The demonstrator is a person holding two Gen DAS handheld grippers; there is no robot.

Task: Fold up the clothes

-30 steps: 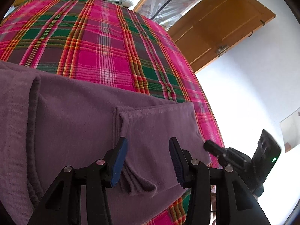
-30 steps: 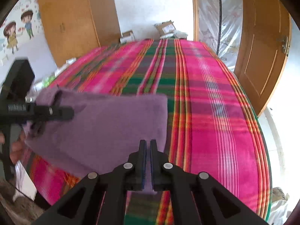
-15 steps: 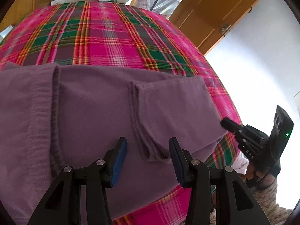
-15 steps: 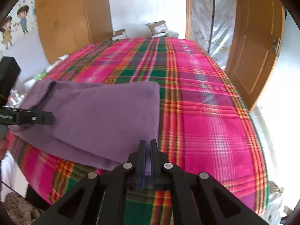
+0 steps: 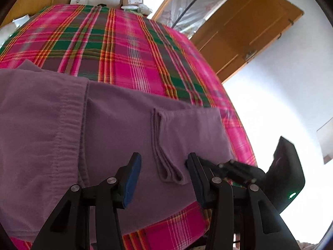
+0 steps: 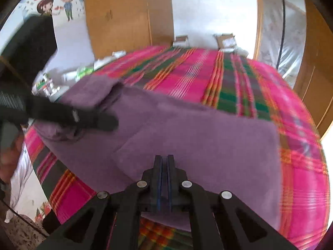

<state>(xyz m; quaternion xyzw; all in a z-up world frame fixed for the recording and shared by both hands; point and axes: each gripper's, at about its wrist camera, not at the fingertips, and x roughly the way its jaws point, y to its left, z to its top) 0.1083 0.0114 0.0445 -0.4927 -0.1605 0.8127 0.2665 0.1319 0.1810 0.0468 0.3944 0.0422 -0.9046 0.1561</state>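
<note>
Since a second ago your right gripper (image 6: 164, 159) has swung in toward the left one, so that in the left wrist view it now sits just beside the left gripper's right finger, where earlier it stood clearly apart near the garment's corner. Your left gripper (image 5: 164, 166) has drawn back a little: the folded cuff that lay between its fingers now shows ahead of them.

You are working over a bed covered by a pink, green and orange plaid bedspread (image 5: 129, 48), which fills most of both views. A brown wooden door (image 5: 245, 31) stands beyond the bed's far right side, and a wooden wardrobe (image 6: 124, 12) rises behind the bed in the right wrist view.

Your purple garment (image 5: 116, 129) lies spread on the near part of the bedspread, reaching to the near edge. Its ribbed hem band (image 5: 68, 129) runs down the left of the left wrist view, and the small folded cuff (image 5: 166, 166) lies on top of the cloth.

Your left gripper's jaws stand apart over the garment, clasping nothing, with the cuff's end lying between the blue pads (image 5: 131, 179) and touching neither. Your right gripper's jaws are pressed together; whether any cloth is pinched between them cannot be told.
</note>
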